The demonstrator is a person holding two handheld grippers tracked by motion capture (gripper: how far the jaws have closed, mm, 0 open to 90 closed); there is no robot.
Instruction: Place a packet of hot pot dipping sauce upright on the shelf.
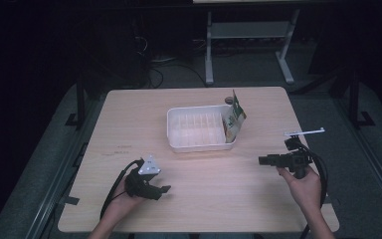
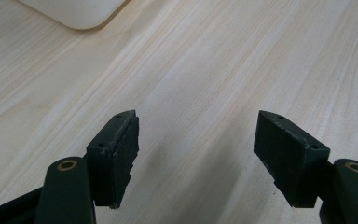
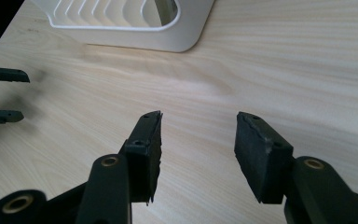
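A white ribbed tray [image 1: 199, 147] sits at the middle of the wooden table [image 1: 204, 204]. A green and yellow pouch [image 1: 234, 122] stands upright at the tray's right end, leaning on its wall. My left gripper [image 1: 163, 192] rests low over the table's front left, held in a hand, its jaws open over bare wood [image 2: 196, 116]. One corner of the tray [image 2: 74, 11] lies beyond them. My right gripper [image 1: 260, 160] is held at the right, pointing left, its jaws also open over bare wood [image 3: 199, 116]. Ahead of it are the tray [image 3: 168, 39] and the left gripper's tips [image 3: 24, 94].
The table's right edge runs close behind the right hand [image 1: 306, 186]. A white metal frame [image 1: 248, 35] stands on the dark floor beyond the table's far edge. Cables trail from both grippers toward the front edge.
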